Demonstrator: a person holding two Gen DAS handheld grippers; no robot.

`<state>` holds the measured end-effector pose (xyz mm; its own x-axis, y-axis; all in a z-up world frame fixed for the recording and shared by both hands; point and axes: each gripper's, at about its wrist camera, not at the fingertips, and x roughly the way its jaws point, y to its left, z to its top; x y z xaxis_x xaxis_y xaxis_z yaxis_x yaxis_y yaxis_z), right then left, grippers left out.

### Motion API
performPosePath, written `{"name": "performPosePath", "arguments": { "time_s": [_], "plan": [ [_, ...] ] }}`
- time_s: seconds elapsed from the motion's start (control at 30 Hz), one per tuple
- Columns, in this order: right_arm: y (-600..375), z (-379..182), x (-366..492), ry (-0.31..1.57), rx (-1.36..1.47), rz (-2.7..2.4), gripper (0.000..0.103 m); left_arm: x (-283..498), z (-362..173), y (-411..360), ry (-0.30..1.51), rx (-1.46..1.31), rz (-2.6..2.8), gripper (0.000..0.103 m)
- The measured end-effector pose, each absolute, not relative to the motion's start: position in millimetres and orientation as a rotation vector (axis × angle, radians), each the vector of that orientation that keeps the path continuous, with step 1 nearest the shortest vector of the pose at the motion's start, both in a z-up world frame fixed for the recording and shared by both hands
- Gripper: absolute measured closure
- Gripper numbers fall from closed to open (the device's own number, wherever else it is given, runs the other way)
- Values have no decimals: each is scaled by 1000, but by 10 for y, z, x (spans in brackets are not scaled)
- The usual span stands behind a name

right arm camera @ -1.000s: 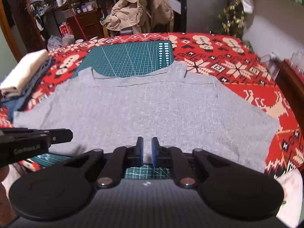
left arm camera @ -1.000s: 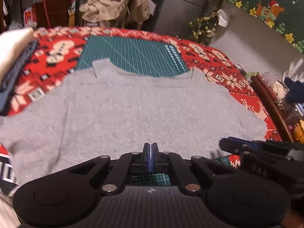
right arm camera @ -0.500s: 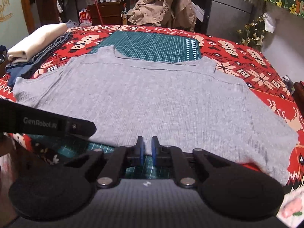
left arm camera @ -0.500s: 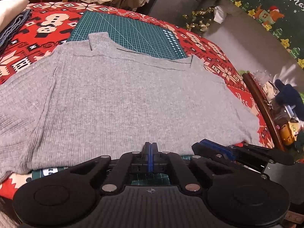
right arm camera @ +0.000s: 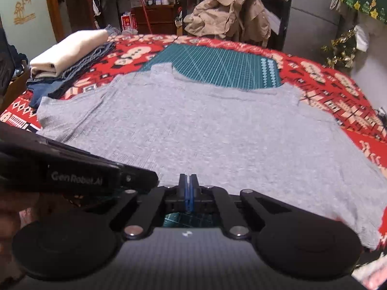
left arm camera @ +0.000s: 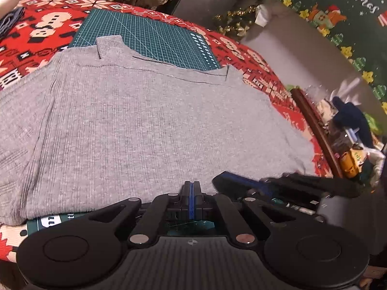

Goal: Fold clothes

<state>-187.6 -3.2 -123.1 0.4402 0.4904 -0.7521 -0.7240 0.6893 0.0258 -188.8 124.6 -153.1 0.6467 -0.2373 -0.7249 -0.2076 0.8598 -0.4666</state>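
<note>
A grey ribbed shirt lies spread flat on the table, collar at the far side and hem toward me. My left gripper sits at the near hem, pads pressed together on its edge. Just to its right, my right gripper is closing its jaws to a touch on the same hem. Each gripper shows in the other's view: the right gripper low at the right, the left gripper as a black bar from the left. The fabric between the pads is hidden by the fingers.
Under the shirt lie a green cutting mat and a red patterned tablecloth. Folded cream and dark blue clothes are stacked at the far left. A beige jacket hangs on a chair behind. A cluttered wooden ledge runs along the right.
Both grippers have sunk toward the near hem and tilted further down. The narrow gap between the right gripper's pads has shut. The left gripper stayed shut.
</note>
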Motion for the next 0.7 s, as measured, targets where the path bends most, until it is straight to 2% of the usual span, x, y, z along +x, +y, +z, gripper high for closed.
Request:
{"name": "performPosePath", "arguments": {
  "time_s": [0.7],
  "plan": [
    [-8,-1268,-2068,796,-378,820,101,-1976,-1604,1426,865,-658,-38,100]
  ]
}}
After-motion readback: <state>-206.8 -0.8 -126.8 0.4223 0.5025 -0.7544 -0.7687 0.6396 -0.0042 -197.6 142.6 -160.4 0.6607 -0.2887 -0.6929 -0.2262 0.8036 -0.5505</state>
